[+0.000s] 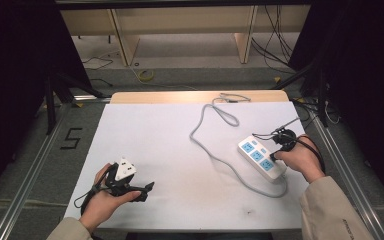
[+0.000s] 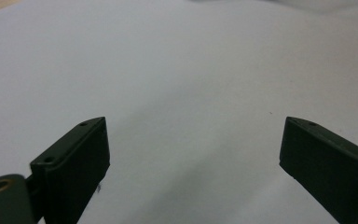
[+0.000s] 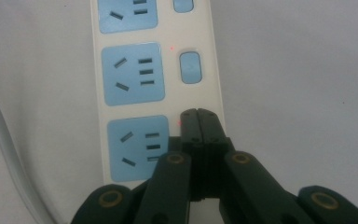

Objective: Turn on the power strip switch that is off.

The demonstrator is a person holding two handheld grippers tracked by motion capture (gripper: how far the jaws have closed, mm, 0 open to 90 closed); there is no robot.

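From the high view, a white power strip [image 1: 261, 157] lies on the right side of the white tabletop [image 1: 170, 150], set at a slant, with its grey cable [image 1: 215, 127] looping away toward the far edge. The right claw [image 1: 276, 156] is down at the near end of the strip, held in the person's right hand [image 1: 300, 159]. The left claw [image 1: 147, 189] rests near the near-left corner, well apart from the strip, in the left hand [image 1: 102, 197]. The work in hand appears to be pressing the strip's switches, and it is the right claw that is doing it.

In the left gripper view, the two black jaws stand wide apart with nothing between them, only bare white tabletop [image 2: 177, 70] ahead. This claw seems to have no part in the step right now.

In the right gripper view, the jaws are closed together, tip against tip, gripping nothing. The right claw [image 3: 198, 116] sits over the spot beside the nearest blue socket [image 3: 137, 147], where that socket's switch should be; the switch itself is hidden beneath the tips. Farther along, the middle socket [image 3: 131, 73] has its blue button [image 3: 189, 67] plainly in sight and untouched, and a third button [image 3: 182, 4] shows at the far edge. Small red dots glow beside the near and middle sockets; whether they mean on or off cannot be told.

As a judgement, the press on the nearest switch is under way or about to land, and the two farther switches may be left to do.
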